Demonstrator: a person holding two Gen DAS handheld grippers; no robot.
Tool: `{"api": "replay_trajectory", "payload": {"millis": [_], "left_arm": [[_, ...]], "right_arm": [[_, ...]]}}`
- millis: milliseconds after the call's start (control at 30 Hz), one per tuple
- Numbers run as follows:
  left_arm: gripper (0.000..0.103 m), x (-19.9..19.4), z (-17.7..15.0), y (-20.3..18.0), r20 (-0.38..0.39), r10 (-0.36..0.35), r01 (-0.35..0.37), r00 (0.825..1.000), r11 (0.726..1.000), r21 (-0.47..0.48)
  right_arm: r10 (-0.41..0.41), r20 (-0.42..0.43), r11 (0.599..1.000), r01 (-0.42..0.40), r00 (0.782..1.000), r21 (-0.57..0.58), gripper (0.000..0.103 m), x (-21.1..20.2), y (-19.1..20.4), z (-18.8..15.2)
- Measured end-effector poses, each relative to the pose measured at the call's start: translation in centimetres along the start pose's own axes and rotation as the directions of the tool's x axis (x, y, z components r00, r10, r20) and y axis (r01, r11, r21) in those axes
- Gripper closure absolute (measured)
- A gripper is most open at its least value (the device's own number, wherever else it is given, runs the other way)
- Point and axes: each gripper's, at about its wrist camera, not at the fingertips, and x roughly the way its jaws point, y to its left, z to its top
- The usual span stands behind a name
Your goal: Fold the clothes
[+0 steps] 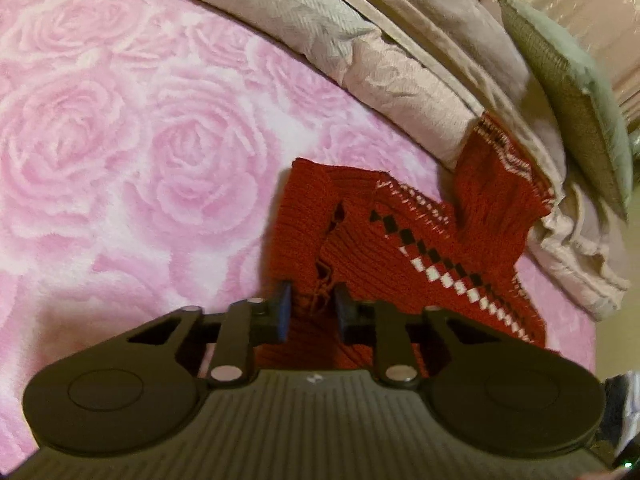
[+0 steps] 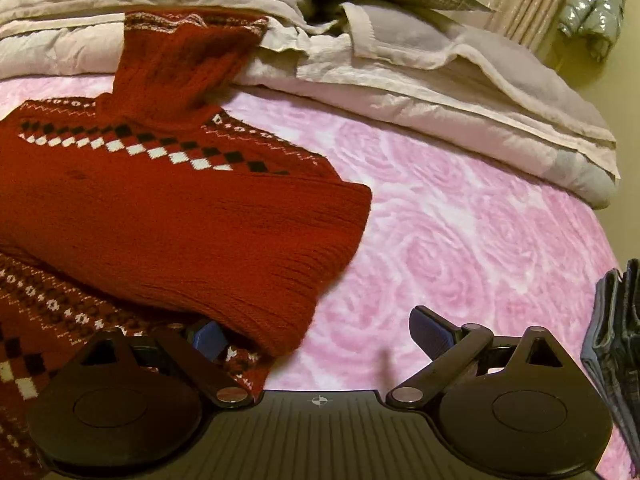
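A red knit sweater (image 1: 400, 248) with black and white diamond bands lies on the pink rose bedspread (image 1: 120, 140). My left gripper (image 1: 310, 306) has its jaws narrowly apart around a bunched edge of the sweater, with loose threads between the pads. In the right wrist view the sweater (image 2: 180, 208) lies partly folded at the left, one sleeve reaching up onto the beige quilt. My right gripper (image 2: 316, 332) is open wide; its left finger (image 2: 208, 336) is tucked under the sweater's folded edge, its right finger (image 2: 432, 332) is over bare bedspread.
A folded beige quilt (image 2: 440, 92) runs along the far side of the bed, with a grey-green pillow (image 1: 576, 92) on it. A dark folded garment (image 2: 616, 340) lies at the right edge. A pale puffy jacket (image 2: 596, 4) sits at the far right.
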Motion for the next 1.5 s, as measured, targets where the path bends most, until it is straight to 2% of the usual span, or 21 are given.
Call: {"api": "replay_trajectory", "payload": {"millis": [133, 233, 400, 600, 733, 800, 900, 1000, 1133, 1233, 1367, 1500], "left_arm": [[0.092, -1.4, -0.5, -0.7, 0.034, -0.014, 0.012, 0.999, 0.998, 0.055], [0.088, -1.6, -1.0, -1.0, 0.026, 0.005, -0.007, 1.000, 0.997, 0.083], [0.087, -1.9, -1.1, -1.7, 0.033, 0.037, -0.041, 0.999, 0.991, 0.124], [0.087, -2.9, -1.5, -3.2, 0.070, 0.050, -0.064, 0.996, 0.974, 0.219], [0.087, -1.9, -1.4, -3.6, 0.057, 0.055, -0.068, 0.997, 0.963, 0.261], [0.100, -1.2, -1.4, -3.4, 0.045, 0.079, -0.088, 0.996, 0.957, 0.277], [0.102, -1.3, -1.2, -2.7, 0.033, 0.062, -0.068, 0.998, 0.966, 0.250], [0.103, -3.0, -1.6, -2.8, 0.077, 0.026, -0.046, 0.997, 0.963, 0.264], [0.103, -6.2, -2.7, -2.6, 0.169, -0.012, -0.037, 0.986, 0.958, 0.283], [0.102, -6.5, -3.4, -1.4, 0.185, 0.042, -0.093, 0.982, 0.957, 0.276], [0.101, -2.9, -3.9, -0.2, 0.101, 0.098, -0.124, 0.990, 0.949, 0.291], [0.099, -2.4, -3.8, -1.3, 0.143, 0.147, -0.188, 0.979, 0.921, 0.341]], "right_arm": [[0.002, -0.001, 1.000, -0.002, 1.000, -0.028, 0.006, 0.0, 0.0, 0.3], [0.008, 0.005, 1.000, -0.007, 1.000, -0.030, 0.006, -0.2, 0.1, 0.5], [0.009, 0.001, 1.000, -0.009, 1.000, -0.027, 0.006, -0.2, 0.2, 0.5], [0.015, -0.004, 0.999, -0.015, 1.000, -0.034, 0.006, -0.4, 0.7, 0.2], [0.012, -0.004, 1.000, -0.012, 1.000, -0.029, 0.006, -0.2, 0.7, 0.2], [0.006, -0.007, 0.999, -0.006, 1.000, -0.033, 0.006, -0.1, 0.6, 0.1], [-0.003, -0.011, 0.999, 0.002, 1.000, -0.039, 0.006, 0.2, 0.5, 0.1], [-0.011, -0.015, 0.999, 0.011, 1.000, -0.044, 0.006, 0.5, 0.4, 0.0], [-0.022, -0.007, 0.999, 0.022, 1.000, -0.045, 0.006, 0.4, 0.0, 0.2], [-0.020, -0.005, 0.999, 0.020, 1.000, -0.047, 0.006, 0.5, -0.1, 0.2], [-0.020, -0.023, 0.998, 0.019, 1.000, -0.062, 0.006, 1.0, 0.2, 0.1], [-0.013, -0.049, 0.998, 0.010, 0.999, -0.056, 0.006, 1.0, 0.0, 0.0]]}}
